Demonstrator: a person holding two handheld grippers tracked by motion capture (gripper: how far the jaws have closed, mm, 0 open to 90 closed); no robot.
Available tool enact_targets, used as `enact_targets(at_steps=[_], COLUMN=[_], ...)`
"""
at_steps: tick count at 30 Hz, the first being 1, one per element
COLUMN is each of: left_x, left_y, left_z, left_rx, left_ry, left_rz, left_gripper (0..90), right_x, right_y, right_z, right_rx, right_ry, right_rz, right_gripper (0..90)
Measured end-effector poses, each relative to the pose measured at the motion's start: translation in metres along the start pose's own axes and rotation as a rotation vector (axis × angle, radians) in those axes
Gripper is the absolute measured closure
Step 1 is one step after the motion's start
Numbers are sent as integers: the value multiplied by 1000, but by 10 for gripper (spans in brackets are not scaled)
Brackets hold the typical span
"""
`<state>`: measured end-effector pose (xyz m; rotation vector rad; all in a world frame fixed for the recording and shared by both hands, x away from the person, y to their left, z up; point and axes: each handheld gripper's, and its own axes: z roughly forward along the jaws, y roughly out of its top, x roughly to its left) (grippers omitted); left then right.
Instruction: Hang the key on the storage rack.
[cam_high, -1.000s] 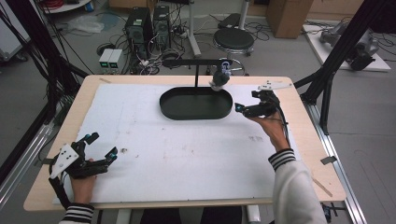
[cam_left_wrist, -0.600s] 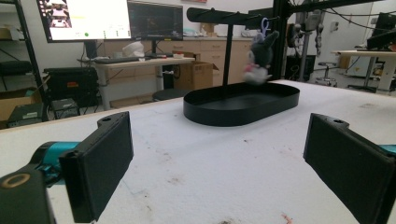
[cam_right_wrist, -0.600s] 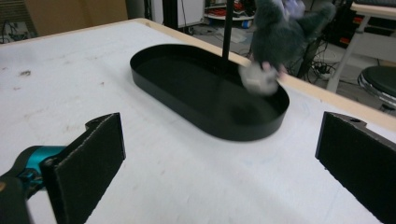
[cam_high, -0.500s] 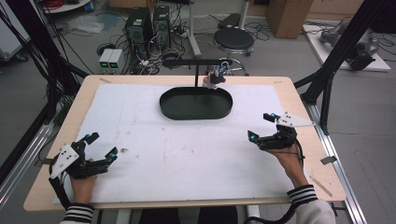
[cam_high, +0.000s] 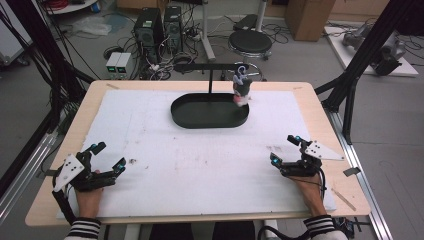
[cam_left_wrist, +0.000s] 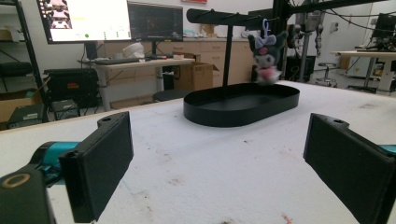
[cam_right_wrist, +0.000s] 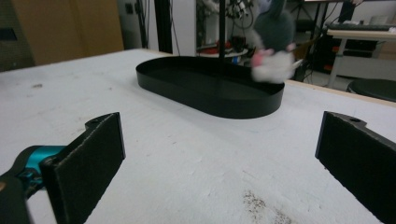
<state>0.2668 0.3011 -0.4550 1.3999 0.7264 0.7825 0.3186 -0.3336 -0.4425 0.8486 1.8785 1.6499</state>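
Black tray (cam_high: 210, 112) near bench's far edge, plush charm (cam_high: 241, 89) hung above (blurred); left gripper (cam_high: 106, 159) and right gripper (cam_high: 286, 149) at near corners, fingers spread, empty; likely finished, awaiting another reach.

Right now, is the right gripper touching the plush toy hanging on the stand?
Apart. High view: right gripper sits near the table's front edge, bare white mat separating it from the plush toy.

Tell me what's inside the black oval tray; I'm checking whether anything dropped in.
The black oval tray holds the foot of the stand's post; its visible floor looks bare. The plush toy hangs over its right end, hiding a little floor behind it.
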Motion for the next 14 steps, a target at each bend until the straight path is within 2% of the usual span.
enact_targets(at_steps=[3, 8, 10, 14], left_x=[0, 0, 0, 0], left_y=[0, 0, 0, 0], left_z=[0, 0, 0, 0], left_rx=[0, 0, 0, -3], left_ry=[1, 1, 1, 1], left_rz=[-1, -2, -3, -5], left_gripper=[88, 88, 88, 88], right_x=[-1, 2, 4, 5], right_y=[-7, -8, -10, -10], right_z=[-3, -4, -7, -6], right_rx=[-21, -41, -69, -63], right_ry=[0, -26, -35, -34], right_rz=[22, -5, -27, -23], right_gripper=[4, 5, 5, 4])
